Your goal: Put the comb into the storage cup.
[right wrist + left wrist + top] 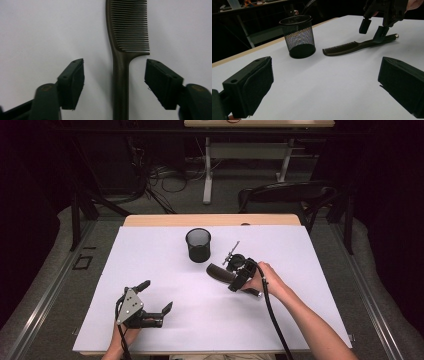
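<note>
Right gripper (114, 83), jaws spread wide, straddling the handle of a dark comb (126, 37) without touching it. Comb flat on the white table (165, 320), long axis running from gripper toward the black mesh cup (198, 245), teeth end nearest the cup. Slim, fine-toothed, handle end cut off. Left gripper (156, 296) open, well apart, holding nothing.

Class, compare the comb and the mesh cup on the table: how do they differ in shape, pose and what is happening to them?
The comb is long and thin and lies flat; the cup is round and stands upright with its mouth open.
The comb is solid with a row of teeth; the cup has see-through mesh walls.
The right gripper straddles the comb's handle with jaws open; nothing is at the cup.
Both are dark and rest on the white table.
</note>
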`<state>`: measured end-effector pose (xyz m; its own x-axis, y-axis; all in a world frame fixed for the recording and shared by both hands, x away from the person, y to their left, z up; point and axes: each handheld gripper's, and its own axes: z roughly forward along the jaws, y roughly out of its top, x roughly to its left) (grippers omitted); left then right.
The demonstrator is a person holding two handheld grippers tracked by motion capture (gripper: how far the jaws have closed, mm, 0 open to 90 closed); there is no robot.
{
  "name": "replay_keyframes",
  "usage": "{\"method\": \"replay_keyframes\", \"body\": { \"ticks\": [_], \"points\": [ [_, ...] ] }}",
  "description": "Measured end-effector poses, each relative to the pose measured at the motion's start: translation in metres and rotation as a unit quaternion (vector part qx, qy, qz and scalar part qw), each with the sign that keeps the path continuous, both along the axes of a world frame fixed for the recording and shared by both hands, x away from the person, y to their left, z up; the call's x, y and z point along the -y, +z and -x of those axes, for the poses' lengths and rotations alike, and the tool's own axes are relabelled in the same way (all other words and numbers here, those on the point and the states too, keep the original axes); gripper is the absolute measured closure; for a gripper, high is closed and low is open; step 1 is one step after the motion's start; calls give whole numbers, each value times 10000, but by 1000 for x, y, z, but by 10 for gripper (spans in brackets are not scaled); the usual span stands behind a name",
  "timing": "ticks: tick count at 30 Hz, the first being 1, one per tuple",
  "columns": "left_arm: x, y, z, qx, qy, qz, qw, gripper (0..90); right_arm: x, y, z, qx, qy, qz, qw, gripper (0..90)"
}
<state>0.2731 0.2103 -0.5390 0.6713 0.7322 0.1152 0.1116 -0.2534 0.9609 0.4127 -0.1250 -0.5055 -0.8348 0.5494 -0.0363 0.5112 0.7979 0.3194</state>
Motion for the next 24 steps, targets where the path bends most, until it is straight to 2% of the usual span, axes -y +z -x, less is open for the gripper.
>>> {"method": "replay_keyframes", "body": {
  "ticks": [7,13,20,22,24],
  "points": [
    [1,1,0,1,-22,5,10000,1,0,-5,-3,-121,4,111,9999,535],
    [0,1,0,4,-13,17,10000,1,-3,-8,-8,-197,-50,201,9996,572],
    [0,1,1,-8,-33,26,10000,1,-6,-11,-11,-333,-125,454,9983,629],
    [0,1,1,-14,-38,19,10000,1,-6,-13,-12,-283,-175,418,9986,636],
    [0,1,1,-9,-37,17,10000,1,-6,-15,-13,-327,-174,457,9983,646]
  ]
}}
